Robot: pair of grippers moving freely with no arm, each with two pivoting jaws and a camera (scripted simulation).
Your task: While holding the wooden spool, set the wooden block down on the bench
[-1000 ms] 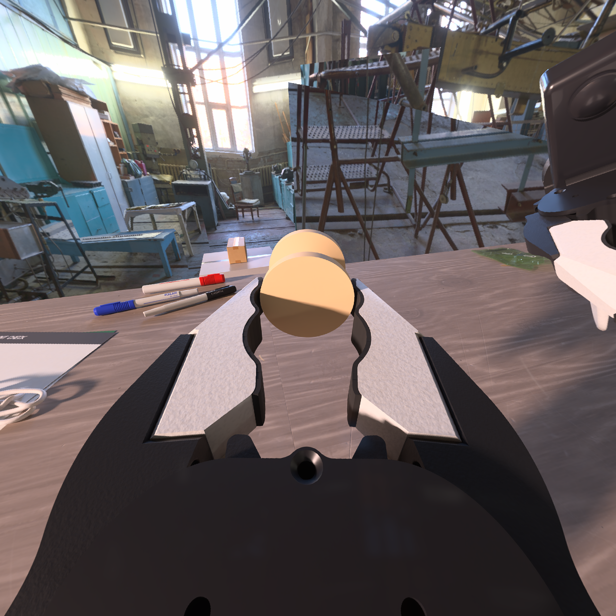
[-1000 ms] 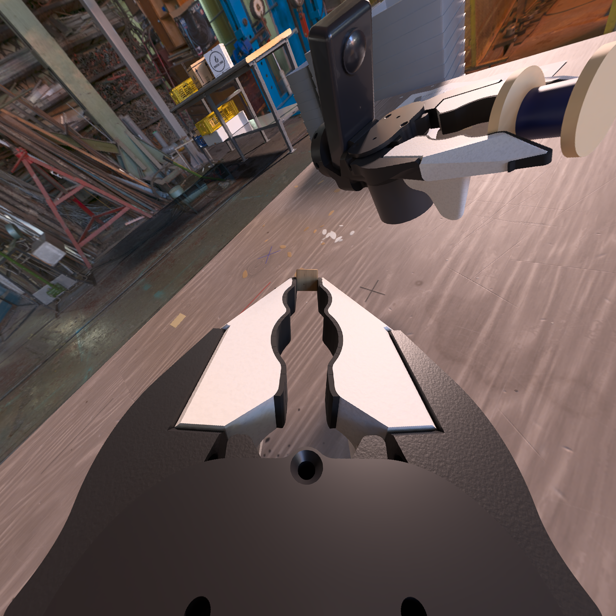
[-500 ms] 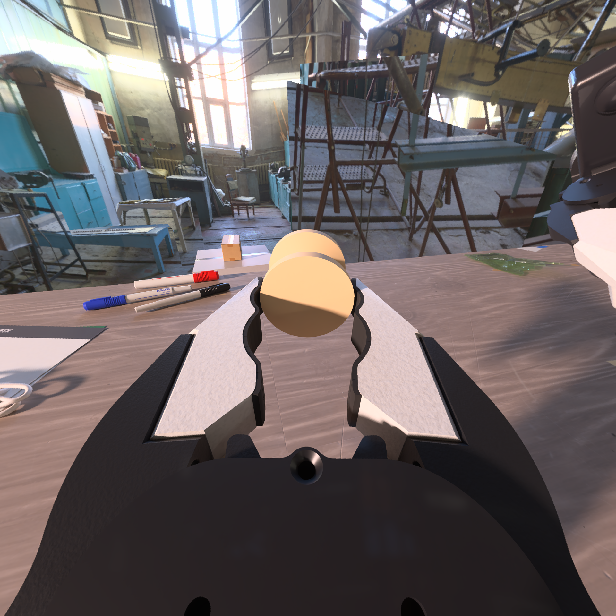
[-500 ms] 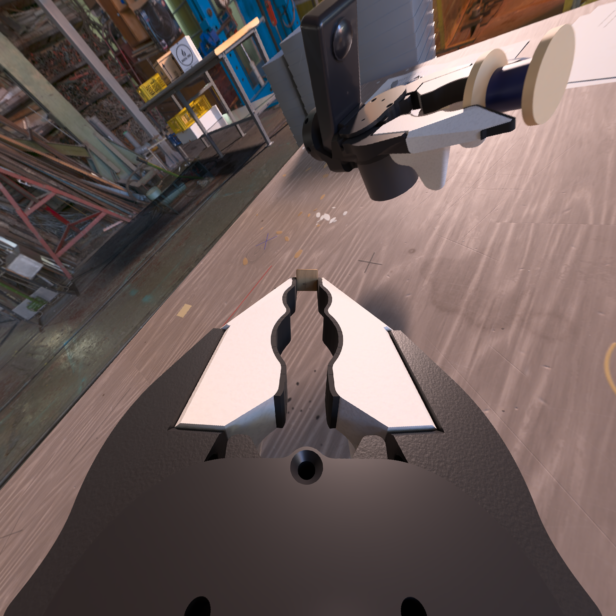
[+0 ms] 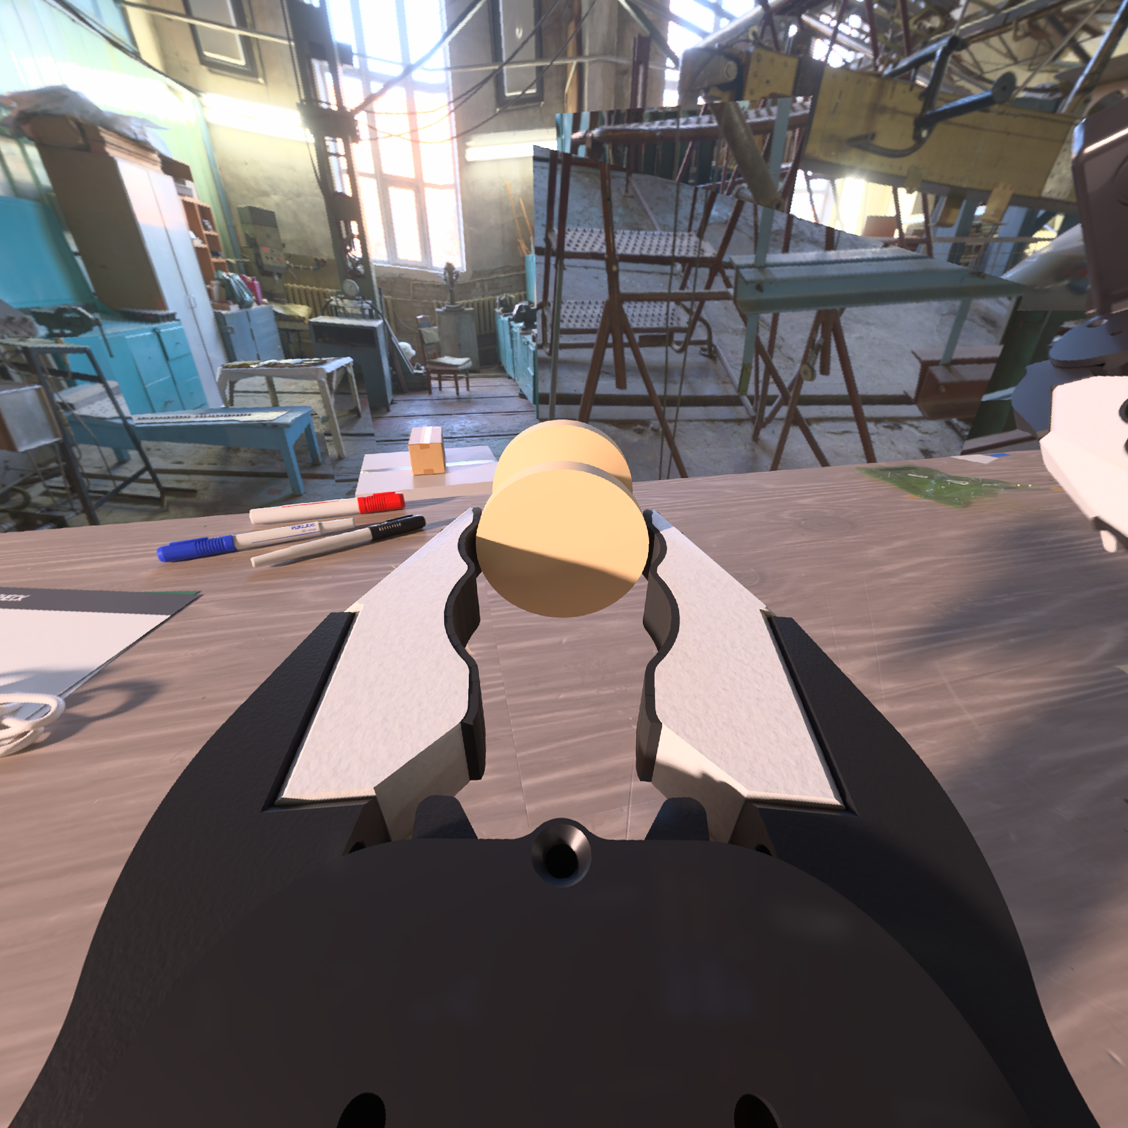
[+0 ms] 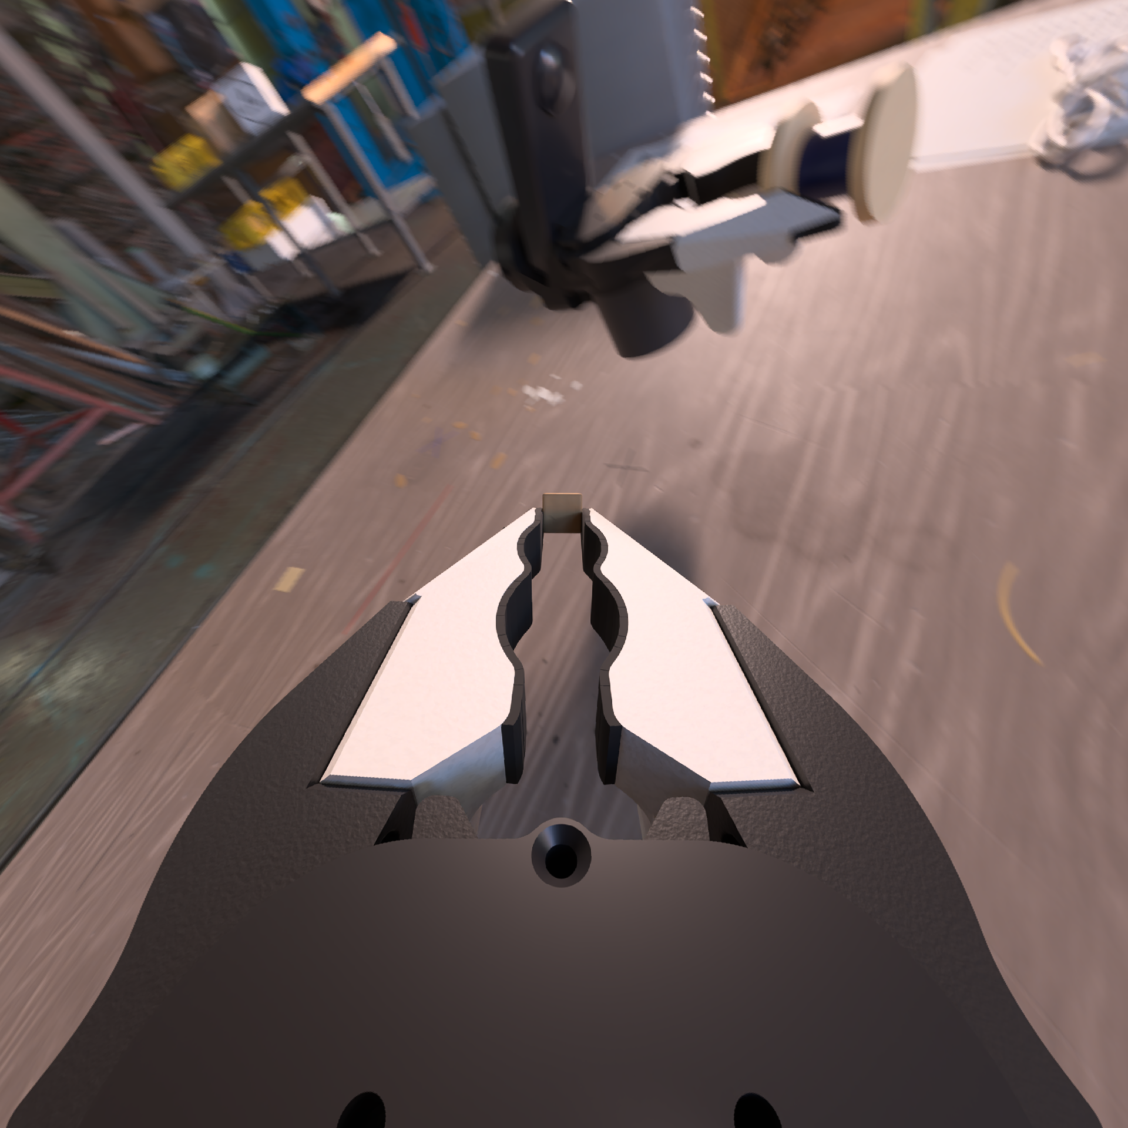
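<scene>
Left wrist view shows my left gripper [image 5: 561, 543] with its jaws clamped on the wooden spool [image 5: 561, 552], which I hold clear above the table [image 5: 854, 641]; the near pale disc of the spool faces the camera and the far disc peeks out above it. To the left on the table lie three markers close together: a red-capped marker [image 5: 326, 508], a blue-capped marker [image 5: 253, 540] and a black-capped marker [image 5: 339, 541]. Farther back, just beyond them, a small cardboard box [image 5: 426, 450] stands on a flat white slab [image 5: 427, 479]. At the left edge I see a white sheet with a dark band [image 5: 73, 635] and, touching its near corner, a coil of white cord [image 5: 24, 723]. A green patch [image 5: 940, 485] lies far right on the table, and part of my right gripper [image 5: 1092, 439] enters at the right edge. Right wrist view shows my right gripper [image 6: 563, 519] tilted down toward the table [image 6: 854, 488], its jaws nearly together and pinching the small wooden block [image 6: 563, 511] at the very tips; whether the block touches the table I cannot tell. Farther off, up and to the right, my left gripper [image 6: 812, 177] appears blurred, with the spool [image 6: 845, 152] showing a dark blue core between its two pale discs. Paint flecks [image 6: 543, 390] dot the table near its left edge.
</scene>
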